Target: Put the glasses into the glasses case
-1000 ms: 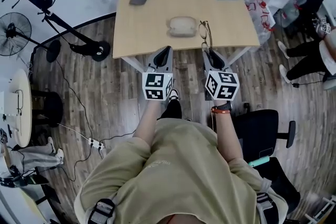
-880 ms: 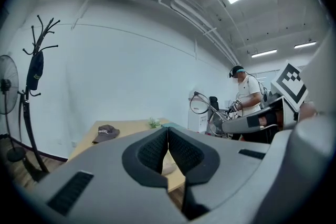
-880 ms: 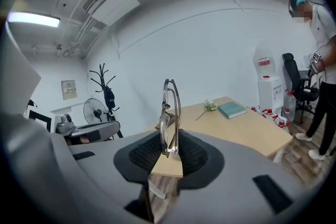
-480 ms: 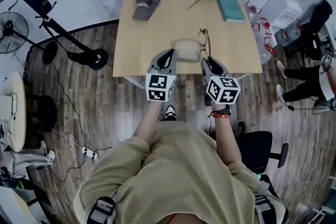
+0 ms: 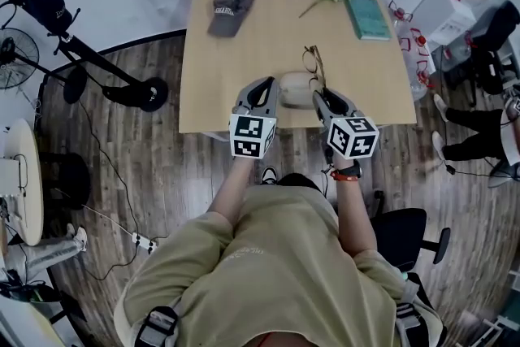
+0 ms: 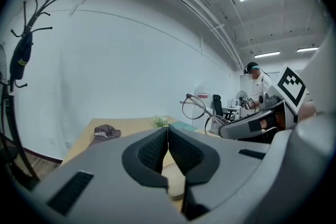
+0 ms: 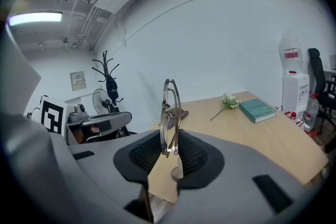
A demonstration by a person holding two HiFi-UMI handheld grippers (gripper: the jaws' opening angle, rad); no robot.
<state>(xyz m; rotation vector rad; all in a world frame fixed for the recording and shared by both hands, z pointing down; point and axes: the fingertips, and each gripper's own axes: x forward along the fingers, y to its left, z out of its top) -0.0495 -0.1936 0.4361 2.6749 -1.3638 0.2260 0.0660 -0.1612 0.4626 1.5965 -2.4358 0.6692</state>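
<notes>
From the head view I record the right gripper (image 5: 322, 96) clamped on the folded glasses (image 5: 312, 61), long axis pointing away across the table (image 5: 244, 45), and the glasses case (image 5: 295, 89), inside unseen, between it and the left gripper (image 5: 262, 87); the left gripper view shows jaws together on nothing; the right gripper view shows the glasses pinched edge-on, upright.

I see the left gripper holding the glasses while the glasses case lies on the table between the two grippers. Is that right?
Not quite. The right gripper holds the glasses, as the right gripper view shows; the left gripper is shut and empty. The glasses case does lie on the table between the two grippers.
</notes>
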